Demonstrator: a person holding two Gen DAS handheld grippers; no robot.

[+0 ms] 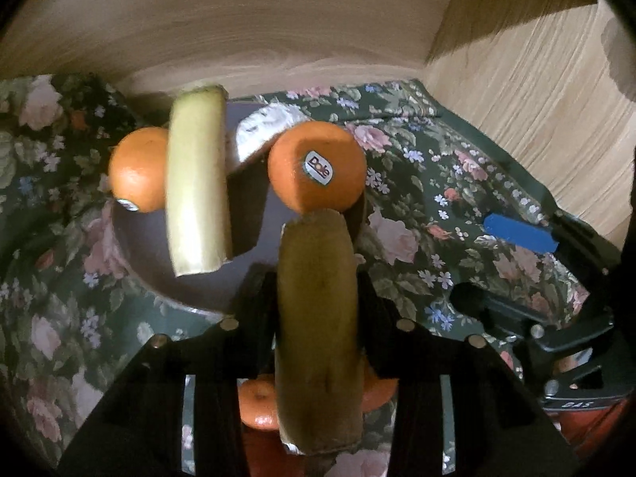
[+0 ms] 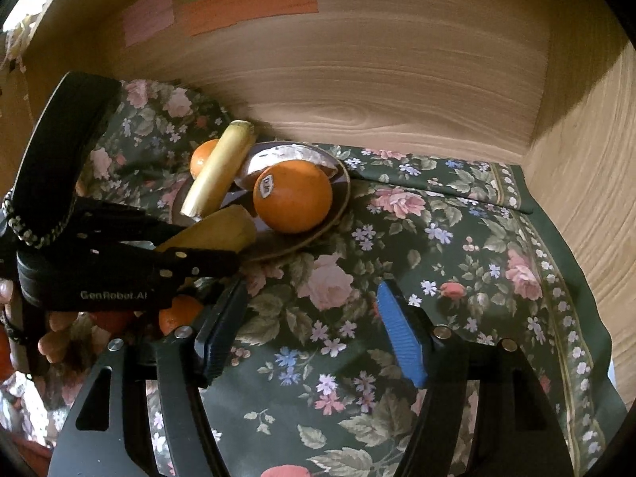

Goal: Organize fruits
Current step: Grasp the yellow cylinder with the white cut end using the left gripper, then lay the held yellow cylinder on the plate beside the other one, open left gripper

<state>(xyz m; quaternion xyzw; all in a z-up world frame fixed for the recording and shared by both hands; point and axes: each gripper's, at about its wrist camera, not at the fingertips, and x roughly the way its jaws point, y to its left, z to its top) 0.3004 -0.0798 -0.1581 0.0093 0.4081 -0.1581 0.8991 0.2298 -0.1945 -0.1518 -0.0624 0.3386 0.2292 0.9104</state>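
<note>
The left gripper [image 1: 318, 290] pinches a banana [image 1: 318, 318] between its fingers, its tip over the plate [image 2: 338, 198] on the floral-clothed bench [image 2: 437, 258]. The plate holds another banana [image 2: 218, 171] and two oranges [image 2: 294, 198]. The right gripper [image 2: 314, 342] hovers nearby, fingers spread and empty.

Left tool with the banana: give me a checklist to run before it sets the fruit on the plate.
1. Grip: left tool shut on the held banana - ok.
2. Plate in reach ahead: banana tip over its near rim - ok.
3. Free spot: the other banana and two oranges occupy it; dark gap between them - cannot tell if wide enough.
4. Right tool out of the way: open, empty, beside the plate - ok.
5. Loose orange beneath the left tool: still off the plate - not ok.
</note>
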